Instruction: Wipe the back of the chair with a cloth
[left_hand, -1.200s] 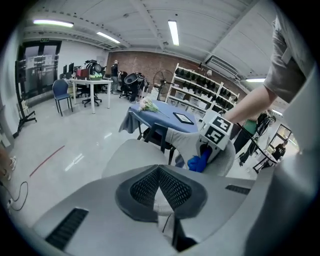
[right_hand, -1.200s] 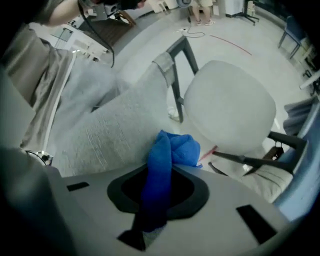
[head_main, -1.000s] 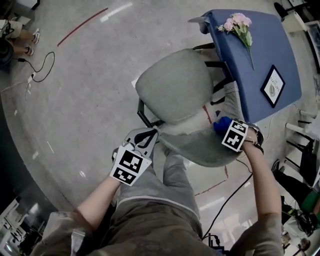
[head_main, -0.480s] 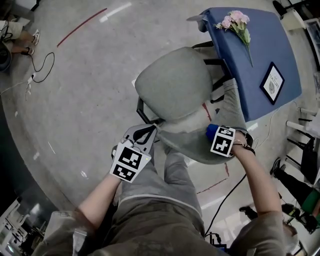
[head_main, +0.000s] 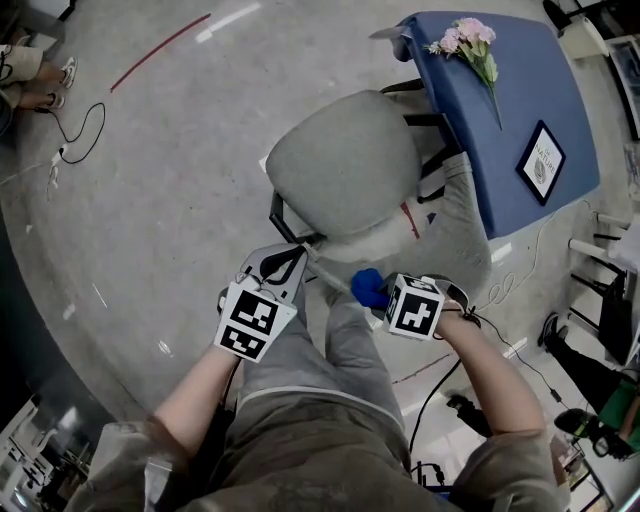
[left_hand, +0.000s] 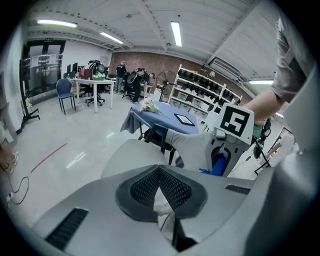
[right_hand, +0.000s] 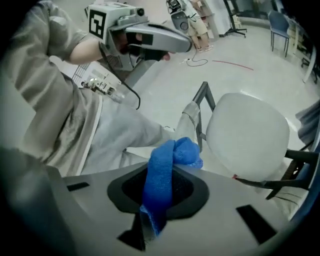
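Looking down, my right claw (head_main: 380, 292) holds the blue cloth (head_main: 366, 287) by the chair back (head_main: 455, 235); my left gripper view shows my left claw (left_hand: 159, 185) closed, empty; my right gripper view shows jaws clamping a narrow fold that rubbing might tug free.

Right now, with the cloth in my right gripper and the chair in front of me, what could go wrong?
The blue cloth is bunched in the right gripper, with only a small wad past the jaws, so bare jaws may scrape the chair back. The chair stands close to the blue table; a hard push might knock it and shake the flowers.
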